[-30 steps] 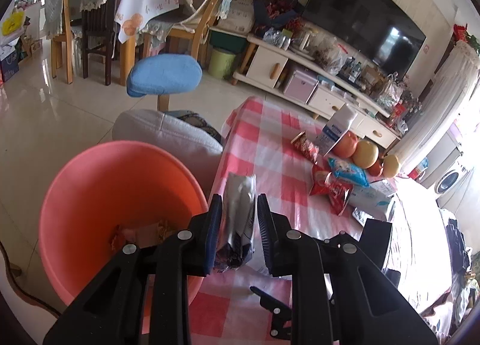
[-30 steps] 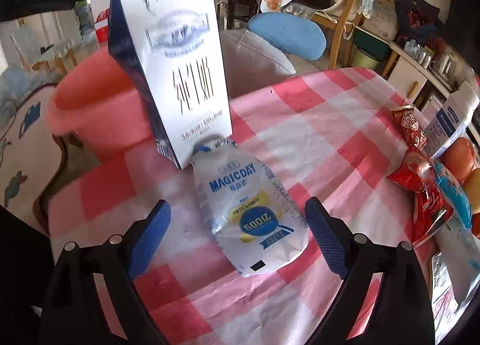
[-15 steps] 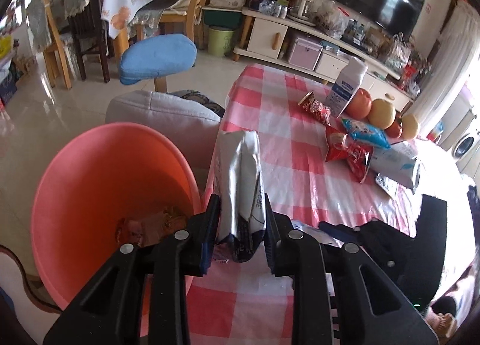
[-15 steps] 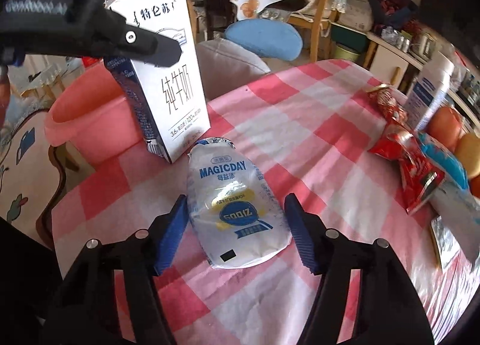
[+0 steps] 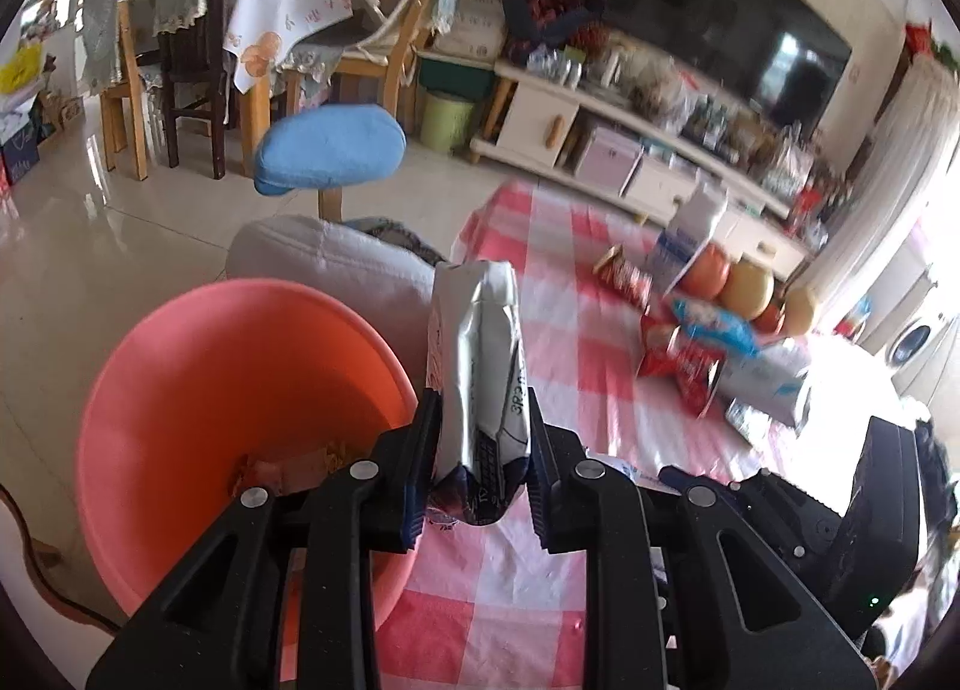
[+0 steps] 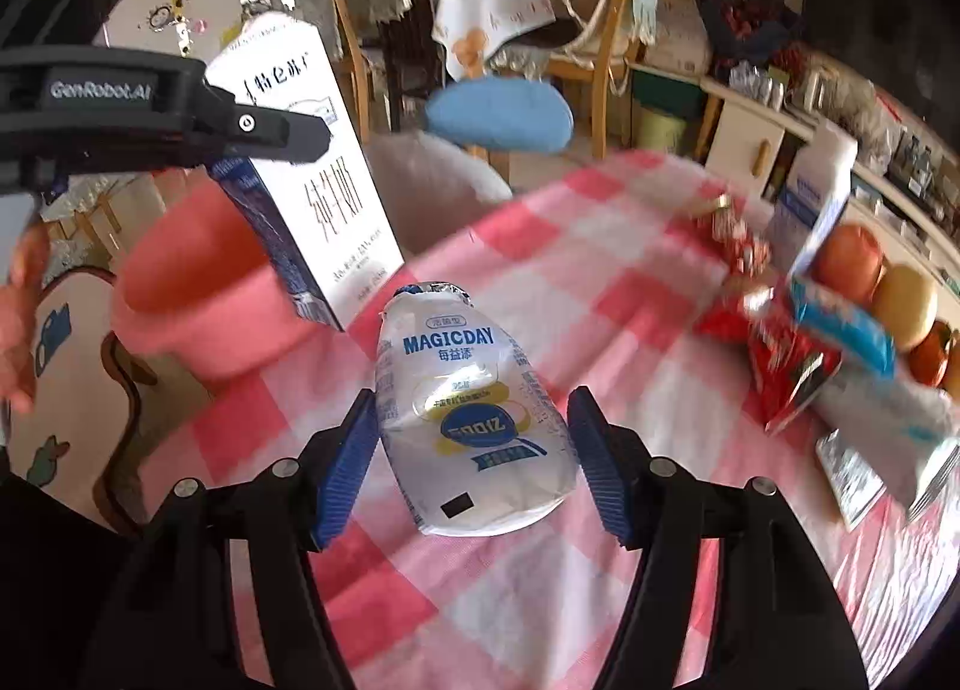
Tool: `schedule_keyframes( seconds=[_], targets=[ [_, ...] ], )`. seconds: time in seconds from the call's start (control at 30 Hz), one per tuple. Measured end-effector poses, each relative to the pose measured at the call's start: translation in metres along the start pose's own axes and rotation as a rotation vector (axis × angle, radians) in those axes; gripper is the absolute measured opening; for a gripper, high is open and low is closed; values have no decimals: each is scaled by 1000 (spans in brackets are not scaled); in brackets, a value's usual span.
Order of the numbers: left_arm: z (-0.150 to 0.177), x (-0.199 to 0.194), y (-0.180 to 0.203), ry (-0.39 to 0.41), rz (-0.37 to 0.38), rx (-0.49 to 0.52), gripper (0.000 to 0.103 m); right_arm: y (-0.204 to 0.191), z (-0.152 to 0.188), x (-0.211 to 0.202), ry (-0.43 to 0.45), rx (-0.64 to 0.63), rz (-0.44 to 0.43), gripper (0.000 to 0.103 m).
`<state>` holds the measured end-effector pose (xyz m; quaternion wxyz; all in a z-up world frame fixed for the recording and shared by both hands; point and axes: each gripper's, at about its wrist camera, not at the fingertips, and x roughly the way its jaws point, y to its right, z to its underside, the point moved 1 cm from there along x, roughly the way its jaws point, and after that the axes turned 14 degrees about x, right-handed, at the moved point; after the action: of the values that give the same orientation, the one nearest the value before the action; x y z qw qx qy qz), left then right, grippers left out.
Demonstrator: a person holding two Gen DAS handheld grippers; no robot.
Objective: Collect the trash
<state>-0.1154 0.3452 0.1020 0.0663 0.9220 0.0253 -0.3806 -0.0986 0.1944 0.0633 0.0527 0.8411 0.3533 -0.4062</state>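
- The counter (image 6: 600, 282), under a red-and-white checked cloth, carries the snack litter and the fruit.
- A pink basin (image 5: 240, 390) stands just off the counter's near corner, below its edge; a few scraps of wrapper (image 5: 282, 471) lie in its bottom.
- The left tool (image 5: 480, 450) is clamped on a white milk carton (image 5: 480, 366), squeezing its flattened sides. The carton sticks up between the pads and hangs off the cloth, beside the basin's rim; the right wrist view shows it tilted (image 6: 300, 162) over the basin's edge.
- The right tool (image 6: 474, 450) has just been closing its jaws, and a white "MAGICDAY" drink pouch (image 6: 468, 414) lies between them. Both blue pads (image 6: 354, 456) press on the pouch's sides, so it is gripped, its foil-sealed top pointing away from the camera. Whether it touches the cloth I cannot tell.
- Farther along the counter lie red snack wrappers (image 6: 774, 372), a blue packet (image 6: 840, 318) and a second, upright white carton (image 6: 816, 192).
- Beside that carton sits a row of apples (image 6: 852, 264), near the counter's far edge.
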Motion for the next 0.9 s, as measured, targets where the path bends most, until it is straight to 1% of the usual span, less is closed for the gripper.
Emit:
schedule_keyframes(
  seconds=[0.07,0.17,0.23,0.3,0.43,0.53,0.57,0.6,0.63,0.67,0.73,0.77,0.9],
  targets=[
    [-2,-15,-11,48,4,-32,28,-9,-8,-7,19,-12,-13,65],
    [-4,-31,-28,98,11,-77,28,-29,-21,-15,51,-42,-31,65],
    [-3,-38,-39,119,-28,-91,28,-42,-29,-20,66,-61,-51,65],
    [0,-43,-57,130,-42,-140,27,-59,-36,-21,80,-86,-65,65],
    [8,-41,-83,114,-99,-199,27,-89,-51,-13,91,-132,-85,65],
    [14,-33,-100,77,-116,-244,28,-111,-58,0,88,-156,-93,67],
    [15,-29,-103,56,-125,-246,35,-117,-60,6,91,-163,-101,71],
    [16,-25,-105,32,-146,-248,44,-123,-61,14,84,-175,-97,87],
    [17,-24,-107,23,-166,-251,66,-126,-62,19,79,-181,-85,91],
    [18,-24,-108,19,-194,-251,76,-129,-61,23,78,-186,-70,91],
    [17,-25,-108,22,-213,-235,79,-128,-57,26,79,-174,-65,91],
    [17,-25,-108,25,-219,-231,83,-124,-54,25,83,-161,-65,92],
    [14,-28,-99,62,-239,-188,85,-107,-42,18,97,-130,-20,92]
  ],
)
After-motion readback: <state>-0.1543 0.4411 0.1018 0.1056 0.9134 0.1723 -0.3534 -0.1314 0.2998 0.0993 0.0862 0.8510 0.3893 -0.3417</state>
